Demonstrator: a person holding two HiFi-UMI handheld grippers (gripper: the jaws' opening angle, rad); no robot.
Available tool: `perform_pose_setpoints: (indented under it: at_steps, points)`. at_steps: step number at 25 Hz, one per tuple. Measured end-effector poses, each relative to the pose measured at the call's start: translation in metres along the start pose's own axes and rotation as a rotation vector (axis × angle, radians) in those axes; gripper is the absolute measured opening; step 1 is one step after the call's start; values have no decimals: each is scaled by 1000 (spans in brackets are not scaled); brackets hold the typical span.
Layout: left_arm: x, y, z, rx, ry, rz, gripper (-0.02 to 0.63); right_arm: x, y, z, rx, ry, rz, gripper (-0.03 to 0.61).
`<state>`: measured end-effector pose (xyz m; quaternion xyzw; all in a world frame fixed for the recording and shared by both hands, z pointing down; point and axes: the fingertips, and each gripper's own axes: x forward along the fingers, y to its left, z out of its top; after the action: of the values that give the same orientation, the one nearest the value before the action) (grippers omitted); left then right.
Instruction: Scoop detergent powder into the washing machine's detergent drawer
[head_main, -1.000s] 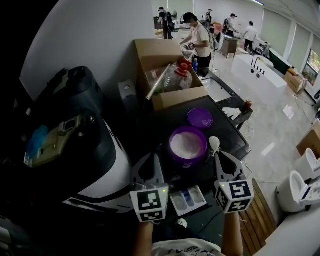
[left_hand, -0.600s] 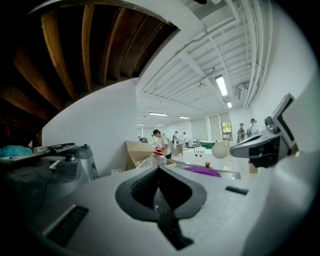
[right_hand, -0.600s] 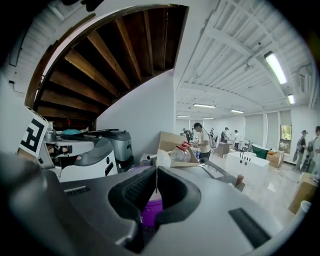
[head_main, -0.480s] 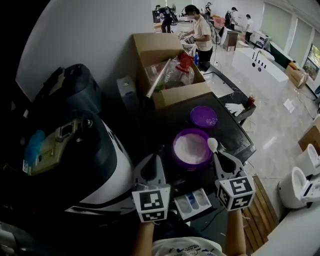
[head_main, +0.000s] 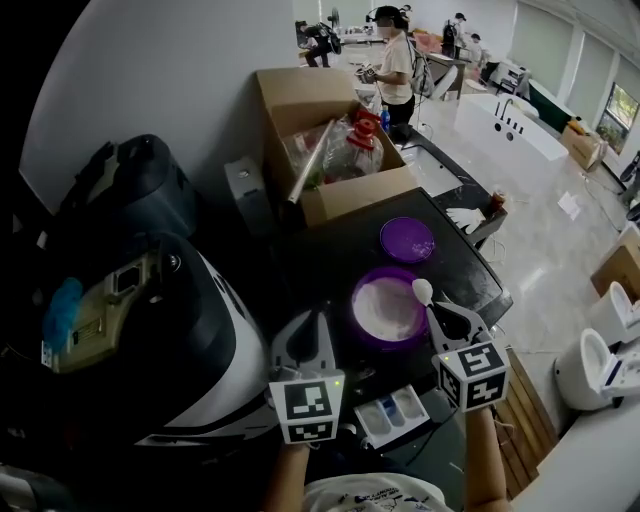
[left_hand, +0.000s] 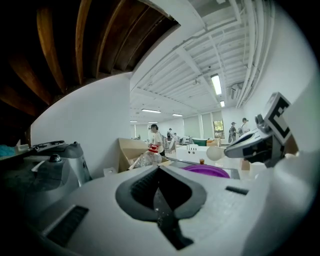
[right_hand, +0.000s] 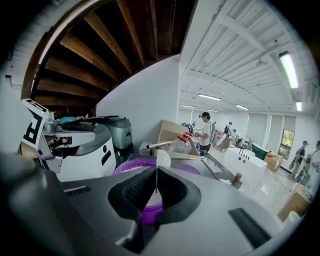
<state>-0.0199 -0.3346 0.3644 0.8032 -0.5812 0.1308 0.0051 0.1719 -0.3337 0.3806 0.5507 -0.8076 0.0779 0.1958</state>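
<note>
Held right gripper (head_main: 441, 318) level, clamped tight on one white spoon (head_main: 423, 291), bowl poking out ahead by the rim of one purple tub (head_main: 358, 325) of powder (head_main: 385, 305). Held left gripper (head_main: 305, 332) alongside, pinched closed on nothing. Spotted one drawer (head_main: 398, 416) below, between both grippers. Lost most of the spoon handle inside the jaws.

One purple tub (head_main: 385, 342) of white powder, one purple lid (head_main: 407, 240), one white spoon (head_main: 422, 291), one cardboard box (head_main: 305, 100) up top, one drawer (head_main: 372, 425) down below
</note>
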Motion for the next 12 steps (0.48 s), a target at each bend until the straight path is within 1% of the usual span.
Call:
perform_pose_setpoints:
  at_steps: [3, 6, 12]
  points:
    - [4, 2, -2, -1, 4, -13, 3, 7, 0, -2, -38, 47, 8, 20]
    - [9, 2, -2, 1, 3, -24, 3, 15, 2, -5, -103, 103, 22, 20]
    - [15, 1, -3, 5, 6, -41, 3, 31, 6, -19, -225, 244, 58, 20]
